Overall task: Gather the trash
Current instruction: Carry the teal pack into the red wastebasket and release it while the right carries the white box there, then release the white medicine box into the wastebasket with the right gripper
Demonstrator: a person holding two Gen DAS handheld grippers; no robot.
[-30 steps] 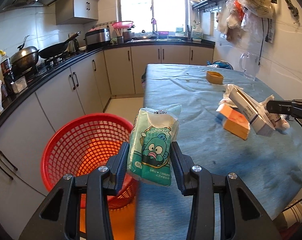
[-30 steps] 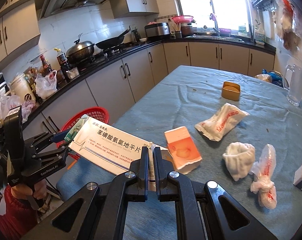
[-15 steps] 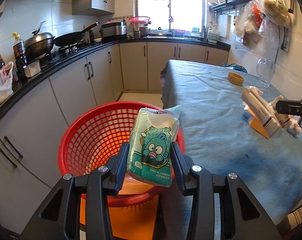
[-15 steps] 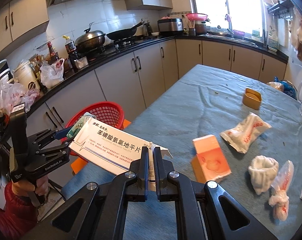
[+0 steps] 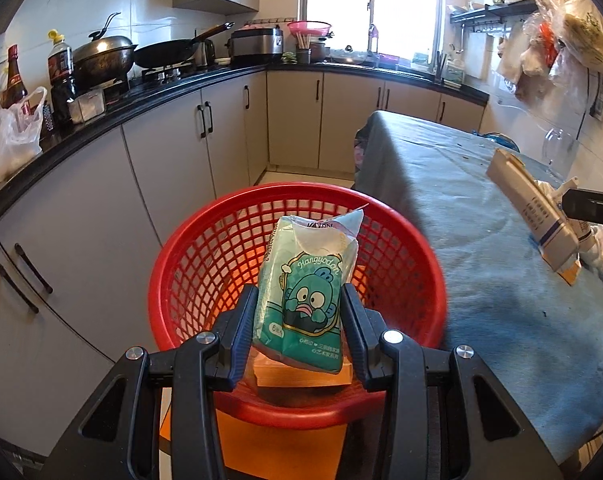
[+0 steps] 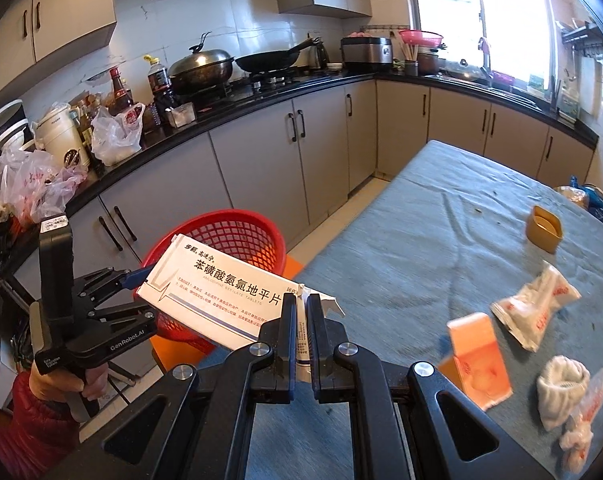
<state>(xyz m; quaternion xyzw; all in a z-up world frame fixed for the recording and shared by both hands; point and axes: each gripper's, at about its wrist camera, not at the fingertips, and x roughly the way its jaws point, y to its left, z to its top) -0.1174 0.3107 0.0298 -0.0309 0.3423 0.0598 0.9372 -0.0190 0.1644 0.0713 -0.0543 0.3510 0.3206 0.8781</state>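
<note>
My left gripper is shut on a green cartoon-printed tissue pack, held upright over the mouth of the red mesh basket. The basket stands beside the table on an orange stool. My right gripper is shut on the torn flap of a flat white medicine box with black print, held above the table's near corner. In the right wrist view the box covers part of the basket, and the left gripper shows at the left in a hand. The same box appears at the right of the left wrist view.
On the grey-blue tablecloth lie an orange carton, a white-and-red wrapper, a crumpled white wad, a knotted plastic bag and a yellow tub. Cabinets and a cluttered black counter run along the left.
Both grippers swung left, off the table toward the basket. The tissue pack, earlier over the table edge, now hangs above the basket's opening. The medicine box travelled along, still gripped.
</note>
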